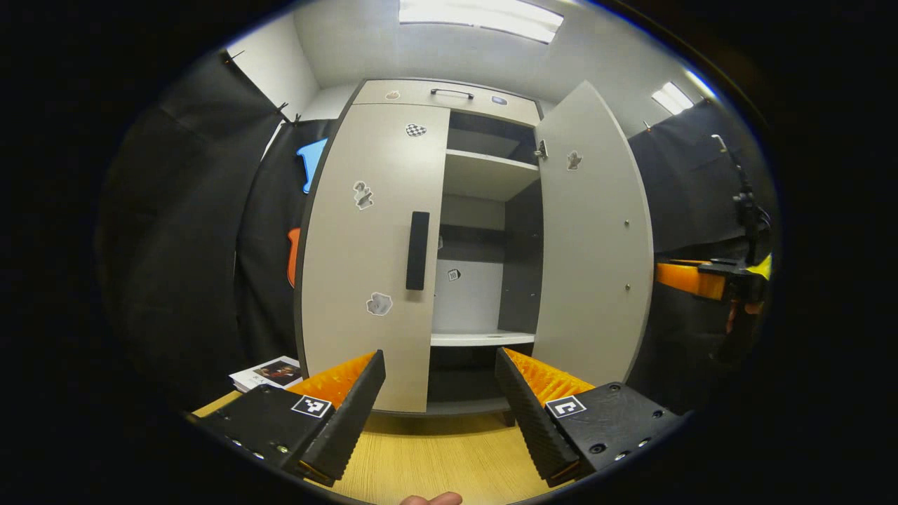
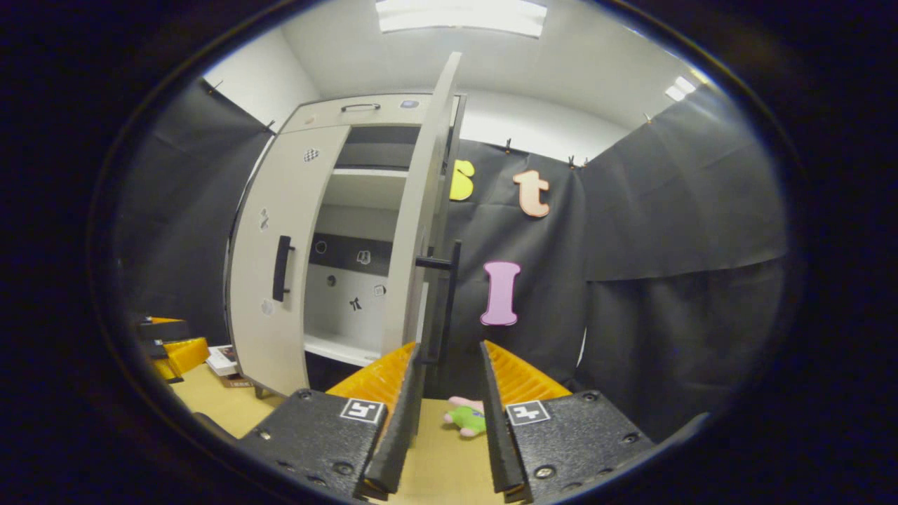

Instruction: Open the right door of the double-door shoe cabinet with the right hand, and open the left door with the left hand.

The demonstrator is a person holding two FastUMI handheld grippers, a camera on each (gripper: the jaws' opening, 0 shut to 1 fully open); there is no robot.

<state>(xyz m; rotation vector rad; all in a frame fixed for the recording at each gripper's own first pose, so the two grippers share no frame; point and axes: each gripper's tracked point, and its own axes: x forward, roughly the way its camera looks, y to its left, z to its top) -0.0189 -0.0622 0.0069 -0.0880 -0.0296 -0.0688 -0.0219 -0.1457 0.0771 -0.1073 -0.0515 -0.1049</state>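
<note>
Shoe cabinet [image 1: 393, 95] stands at the centre of the left gripper view, on a wooden floor [image 1: 435, 456], with its left door [image 1: 365, 259] shut flat against the body and its right door [image 1: 596, 238] swung outward so that the inner face, with two small screws, faces the camera. Between the doors the inside shows pale shelves [image 1: 484, 338] and a dark back wall. A black vertical handle [image 1: 417, 250] sits at the left door's inner edge, mid-height, and small stickers dot the door's front. The left gripper [image 1: 440, 365] rides at the bottom of that frame with its fingers spread wide, holding nothing and well apart from the left door's handle. At the right edge of the same view the other gripper shows, small and behind the open door. A stack of booklets [image 1: 270, 373] lies on the floor at the lower left, beside the cabinet's foot. In the right gripper view the cabinet sits left of centre and the right door is seen nearly edge-on, running from the top of the frame down to the middle. Its black bar handle [image 2: 449, 294] stands out from the door's edge, just above the right gripper [image 2: 449, 354]. That gripper's fingers stand narrowly apart, with the handle's lower end at or between their tips; I cannot tell whether they press on it. A green and pink soft toy [image 2: 468, 419] lies on the floor between the fingers, lower centre.
</note>
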